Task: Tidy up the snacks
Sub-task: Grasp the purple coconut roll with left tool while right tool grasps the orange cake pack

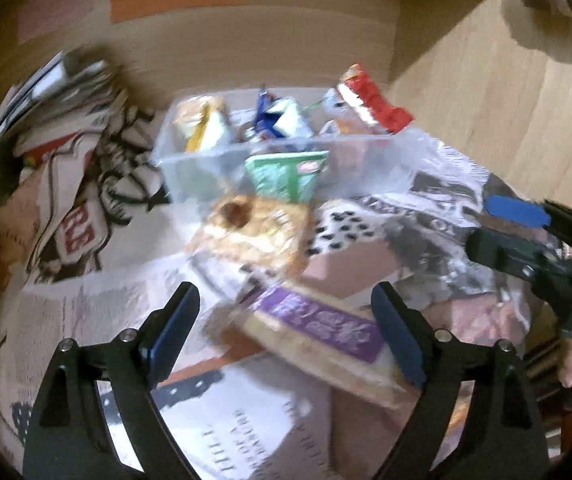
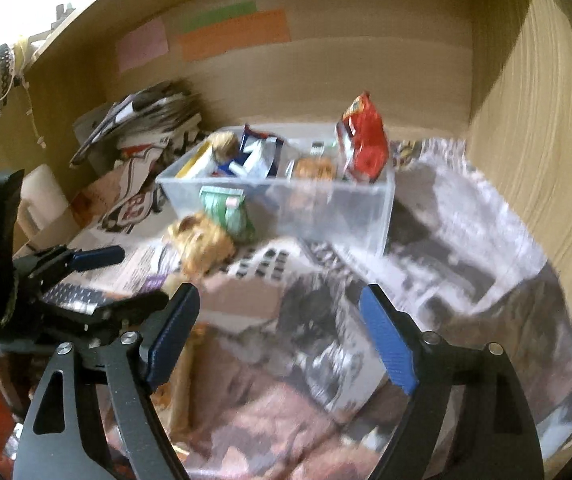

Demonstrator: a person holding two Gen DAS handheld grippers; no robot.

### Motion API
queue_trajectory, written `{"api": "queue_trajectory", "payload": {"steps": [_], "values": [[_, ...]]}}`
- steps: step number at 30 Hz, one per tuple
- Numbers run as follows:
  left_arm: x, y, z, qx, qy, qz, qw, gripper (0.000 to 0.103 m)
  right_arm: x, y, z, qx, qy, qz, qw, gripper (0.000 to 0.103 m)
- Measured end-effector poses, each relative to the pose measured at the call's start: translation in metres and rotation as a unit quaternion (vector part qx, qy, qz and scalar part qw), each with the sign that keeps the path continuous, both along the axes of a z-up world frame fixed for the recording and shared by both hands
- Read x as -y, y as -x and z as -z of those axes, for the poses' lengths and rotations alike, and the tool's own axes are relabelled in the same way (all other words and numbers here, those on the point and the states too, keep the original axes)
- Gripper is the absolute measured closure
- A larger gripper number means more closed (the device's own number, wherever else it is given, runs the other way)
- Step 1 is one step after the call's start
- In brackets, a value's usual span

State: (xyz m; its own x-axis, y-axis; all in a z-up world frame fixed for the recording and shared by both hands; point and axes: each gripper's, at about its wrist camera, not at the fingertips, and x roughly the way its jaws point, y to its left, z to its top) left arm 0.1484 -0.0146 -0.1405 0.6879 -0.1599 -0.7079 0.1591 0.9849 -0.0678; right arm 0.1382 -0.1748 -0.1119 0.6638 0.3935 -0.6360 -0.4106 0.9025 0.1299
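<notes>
Clear plastic bin [image 1: 205, 168] sits at 12 o'clock from both grippers, on newspaper sheets [image 2: 466, 248]. Inside, L to R: yellow-white pkt [image 1: 205, 126], blue-white pkt [image 1: 281, 118], orange snack bag [image 2: 313, 168], red pkt [image 2: 366, 144] standing upright at the R end. Green pkt [image 1: 286, 176] leans on the bin's front wall, outside it; golden pastry pkt [image 1: 253, 228] lies just in front, touching it. Purple-labelled pkt [image 1: 318, 328] lies flat nearer, at 12 o'clock between the L gripper's fingers [image 1: 173, 324] but not pressed by them. L gripper [image 1: 286, 332] jaws apart, holding nothing. R gripper [image 2: 277, 340] jaws apart too, only newspaper beneath. Magazine stack [image 2: 145, 116] slumps at 10 o'clock, w/ a printed cloth [image 1: 85, 208] below it. Coloured paper strips [image 2: 233, 34] on the wooden back wall at 12. Wooden side panel [image 2: 534, 152] closes off 2 o'clock
</notes>
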Motion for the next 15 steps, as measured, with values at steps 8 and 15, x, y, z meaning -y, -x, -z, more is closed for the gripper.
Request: {"api": "queue_trajectory", "payload": {"steps": [8, 15], "values": [[-0.042, 0.020, 0.015, -0.017, 0.005, -0.049, 0.9986, 0.014, -0.016, 0.020, 0.013, -0.018, -0.011, -0.027, 0.999, 0.022], [-0.058, 0.040, 0.015, -0.018, 0.034, -0.069, 0.9969, 0.015, -0.039, 0.038, 0.033, -0.036, -0.010, -0.058, 0.998, 0.023]]}}
